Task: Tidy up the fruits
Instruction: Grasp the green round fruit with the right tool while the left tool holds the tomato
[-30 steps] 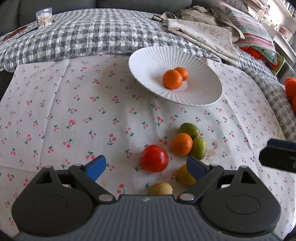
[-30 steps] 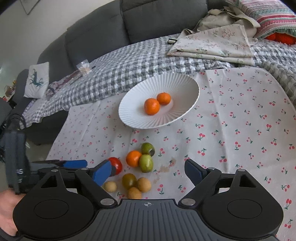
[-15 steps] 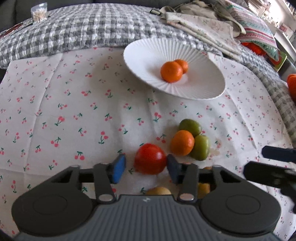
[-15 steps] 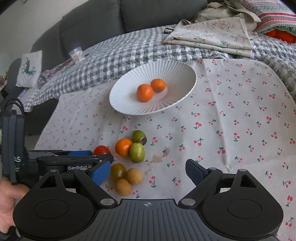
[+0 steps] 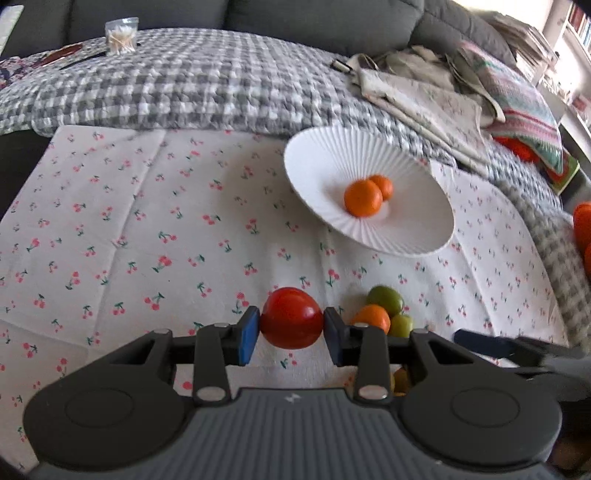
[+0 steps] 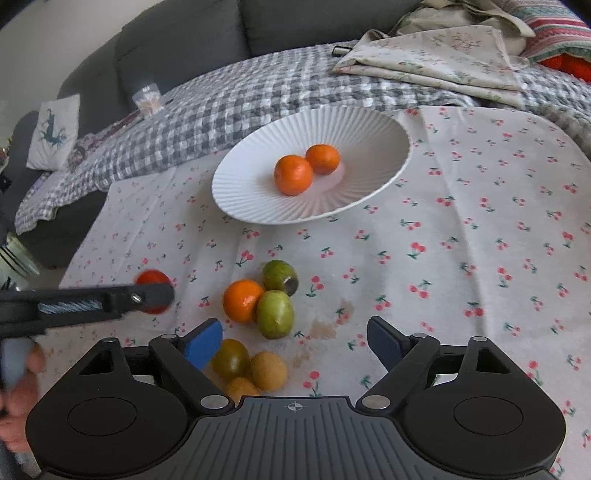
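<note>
My left gripper [image 5: 291,334] is shut on a red tomato [image 5: 291,319] and holds it just above the cherry-print cloth; the right wrist view shows the same tomato [image 6: 151,280] behind the left gripper's arm. The white ribbed plate [image 6: 240,192] holds two oranges [image 6: 293,174]. Loose on the cloth lie an orange [image 6: 242,300], two green fruits [image 6: 275,314] and some brownish ones [image 6: 267,371]. My right gripper [image 6: 295,343] hovers over this pile. Its jaws are closing, with nothing pressed between the pads.
A grey checked blanket [image 6: 221,107] covers the sofa behind the cloth. Folded floral fabric [image 6: 443,62] lies at the back right, and a clear box of swabs [image 5: 121,36] at the back left. A brownish stain [image 6: 325,328] marks the cloth near the pile.
The left gripper has closed on the tomato and lifted it slightly. The right gripper has sunk toward the fruit pile, and its jaws have narrowed a little.
</note>
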The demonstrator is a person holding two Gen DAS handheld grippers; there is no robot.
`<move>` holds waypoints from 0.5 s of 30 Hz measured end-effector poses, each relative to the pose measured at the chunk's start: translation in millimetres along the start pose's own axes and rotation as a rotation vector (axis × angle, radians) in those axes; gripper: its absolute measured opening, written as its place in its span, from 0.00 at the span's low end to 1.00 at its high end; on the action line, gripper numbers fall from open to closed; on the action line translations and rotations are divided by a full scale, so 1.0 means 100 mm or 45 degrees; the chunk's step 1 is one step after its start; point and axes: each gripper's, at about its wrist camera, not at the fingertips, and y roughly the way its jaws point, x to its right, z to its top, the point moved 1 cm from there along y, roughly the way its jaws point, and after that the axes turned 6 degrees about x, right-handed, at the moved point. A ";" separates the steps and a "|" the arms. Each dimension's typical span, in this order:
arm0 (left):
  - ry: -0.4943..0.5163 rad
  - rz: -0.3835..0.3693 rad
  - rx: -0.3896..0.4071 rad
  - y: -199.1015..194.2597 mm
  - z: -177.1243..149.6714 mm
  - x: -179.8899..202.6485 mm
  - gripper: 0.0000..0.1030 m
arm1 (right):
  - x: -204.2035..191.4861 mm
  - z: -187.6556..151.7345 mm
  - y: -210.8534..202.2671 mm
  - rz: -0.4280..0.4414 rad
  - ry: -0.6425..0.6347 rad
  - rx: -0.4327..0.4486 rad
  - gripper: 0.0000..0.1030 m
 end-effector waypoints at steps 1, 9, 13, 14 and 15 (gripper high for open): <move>0.000 0.007 0.009 -0.02 0.01 0.00 0.35 | -0.02 0.00 0.05 -0.007 -0.006 -0.005 0.78; 0.009 0.011 0.049 -0.08 0.04 0.02 0.35 | -0.14 0.01 0.29 -0.030 -0.085 -0.009 0.59; 0.013 0.011 0.040 -0.07 0.02 0.03 0.35 | -0.20 0.04 0.30 0.036 -0.108 -0.006 0.38; 0.013 0.014 0.041 -0.07 0.02 0.03 0.35 | -0.22 0.04 0.31 0.051 -0.120 -0.010 0.35; 0.013 0.019 0.041 -0.07 0.02 0.02 0.35 | -0.24 0.03 0.31 0.053 -0.139 -0.010 0.32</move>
